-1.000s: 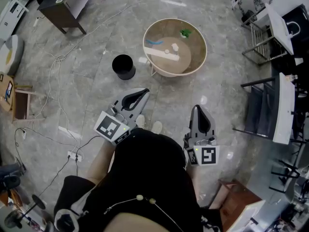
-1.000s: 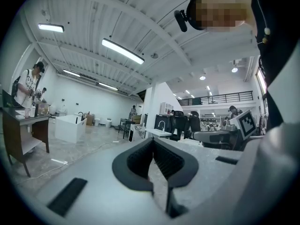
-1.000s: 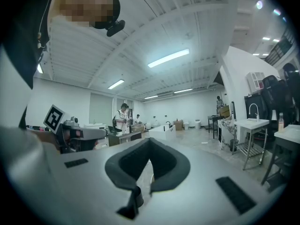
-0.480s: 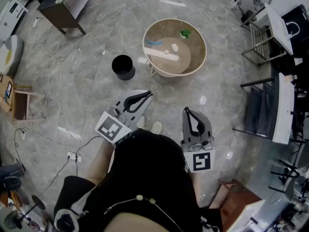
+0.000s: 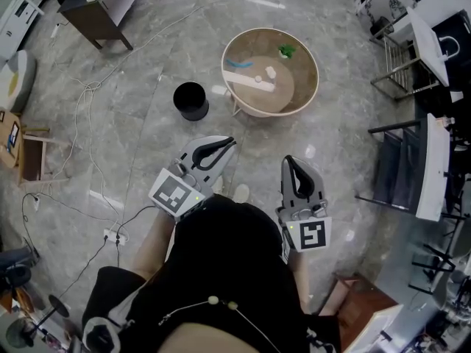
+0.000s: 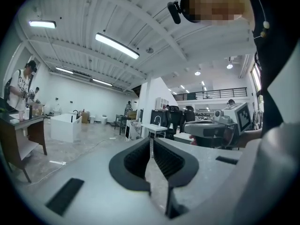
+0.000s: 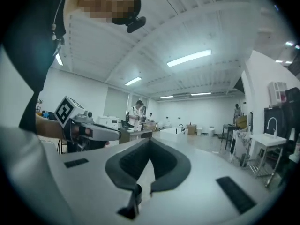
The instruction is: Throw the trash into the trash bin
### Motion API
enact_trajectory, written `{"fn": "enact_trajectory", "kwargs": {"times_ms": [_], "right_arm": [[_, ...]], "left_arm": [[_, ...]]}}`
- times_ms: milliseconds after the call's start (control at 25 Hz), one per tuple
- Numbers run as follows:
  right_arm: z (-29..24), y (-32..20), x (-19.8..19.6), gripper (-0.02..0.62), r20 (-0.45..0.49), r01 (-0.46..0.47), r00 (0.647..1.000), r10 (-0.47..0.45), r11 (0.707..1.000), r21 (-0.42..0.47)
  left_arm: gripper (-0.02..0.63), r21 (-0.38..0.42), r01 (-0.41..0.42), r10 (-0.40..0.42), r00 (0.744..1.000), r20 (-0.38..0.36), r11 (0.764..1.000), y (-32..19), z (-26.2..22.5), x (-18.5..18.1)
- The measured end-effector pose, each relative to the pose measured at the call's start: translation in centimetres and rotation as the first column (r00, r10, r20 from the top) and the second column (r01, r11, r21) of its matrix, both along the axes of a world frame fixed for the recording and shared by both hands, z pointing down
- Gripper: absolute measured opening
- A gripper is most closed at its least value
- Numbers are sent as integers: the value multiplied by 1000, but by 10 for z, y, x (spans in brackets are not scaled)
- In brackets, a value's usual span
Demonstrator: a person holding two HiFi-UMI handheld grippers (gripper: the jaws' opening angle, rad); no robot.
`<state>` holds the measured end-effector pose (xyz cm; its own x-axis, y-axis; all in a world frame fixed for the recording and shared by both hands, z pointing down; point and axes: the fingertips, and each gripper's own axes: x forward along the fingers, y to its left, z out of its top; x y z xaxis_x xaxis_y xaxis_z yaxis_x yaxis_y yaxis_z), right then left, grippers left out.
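Observation:
A round beige tub-like table stands on the floor ahead in the head view. It holds a green scrap, a blue strip and small white crumpled bits. To its left a black trash bin stands on the floor. My left gripper is shut and holds nothing; its tip is below and right of the bin. My right gripper is shut too, nothing in it, below the tub. Both point level into the room, with tips meeting in the left gripper and right gripper views.
Cables and a power strip lie on the marble floor at the left. A dark wooden table is at the upper left, a small stool at the left, desks and chairs along the right.
My right gripper has shifted a little leftward and rolled slightly, still shut. The left gripper has hardly moved.

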<state>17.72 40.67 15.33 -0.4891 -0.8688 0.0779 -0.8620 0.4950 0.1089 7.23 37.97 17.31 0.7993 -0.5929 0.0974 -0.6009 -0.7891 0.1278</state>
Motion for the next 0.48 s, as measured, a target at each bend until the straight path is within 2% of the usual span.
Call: {"fn": "enact_trajectory", "kwargs": {"times_ms": [160,280,360,400,480], "right_arm": [[10,-7,-4,-2,25,-28,999,29,998,-55],[26,-20,0,9,16,-104,994,106,989,-108],[41,-27,0,60,32,-103,993,109,982,-160],[48,-32,-1,123,42,-93,994,103,978,-184],[53,-41,-3,146,54,-93,993,106,974,-206]], "left_arm": [[9,18,13,-12,999,-36,1000,-6,-1,-11],[8,34,62,-60,996,-58,997,-13,0,-32],[9,22,76,-75,996,-53,997,-17,6,-45],[8,16,82,-81,996,-46,997,-19,10,-50],[9,-1,92,-92,996,-21,996,-24,17,-59]]}}
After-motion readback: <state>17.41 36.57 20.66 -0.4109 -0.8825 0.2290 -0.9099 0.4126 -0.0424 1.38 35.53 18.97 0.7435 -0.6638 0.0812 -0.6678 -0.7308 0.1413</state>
